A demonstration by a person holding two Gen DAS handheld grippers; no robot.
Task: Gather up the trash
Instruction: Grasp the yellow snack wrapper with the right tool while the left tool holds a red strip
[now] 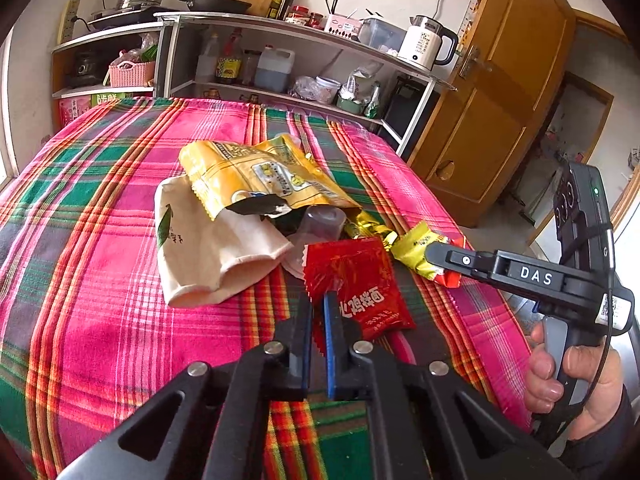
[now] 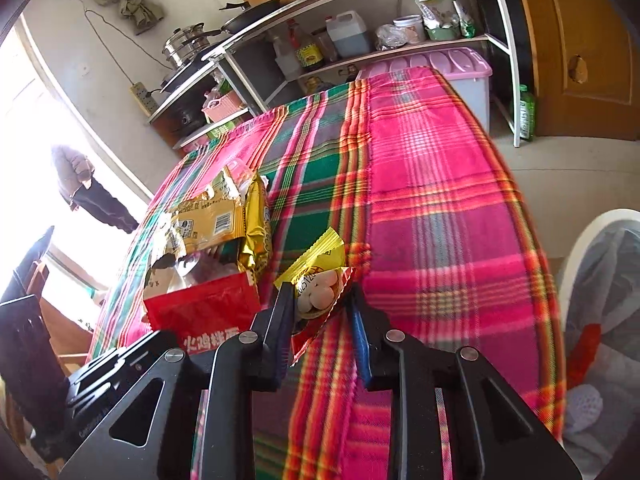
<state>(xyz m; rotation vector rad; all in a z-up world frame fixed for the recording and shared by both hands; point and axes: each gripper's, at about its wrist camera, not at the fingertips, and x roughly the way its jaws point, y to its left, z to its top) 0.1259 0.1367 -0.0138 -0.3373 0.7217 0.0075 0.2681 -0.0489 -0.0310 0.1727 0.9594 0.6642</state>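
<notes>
A tabletop [image 1: 100, 208] covered in a pink, green and orange plaid cloth carries a small heap of wrappers near its middle. The left gripper [image 1: 318, 300] has its fingers [image 1: 331, 344] clenched on the near corner of a flat red foil sachet with white lettering [image 1: 360, 284]; the blue pads press together on the sachet's serrated edge, and the rest of the sachet lies flat on the cloth ahead of the fingertips.

Just to the right of the sachet, the right gripper [image 2: 318, 292] holds a small yellow snack packet with a red edge [image 2: 316, 280]. In the right wrist view the packet sits between the two fingers [image 2: 280, 312], its picture of pale round pieces facing up, the left finger against its side and the right finger at its red edge, so the grip is closed on it. In the left wrist view the same gripper reaches in from the right, and a hand [image 1: 568, 384] wraps its grip.

Behind both lie a crumpled large yellow bag [image 1: 256, 176], a cream-coloured paper bag with a green leaf print [image 1: 208, 256], a clear plastic cup on its side [image 1: 320, 224] and a twisted gold foil wrapper [image 1: 368, 230], all touching or overlapping. A white-rimmed bin with a grey liner [image 2: 600, 280] stands at the right edge of the right wrist view, beside the tabletop.
</notes>
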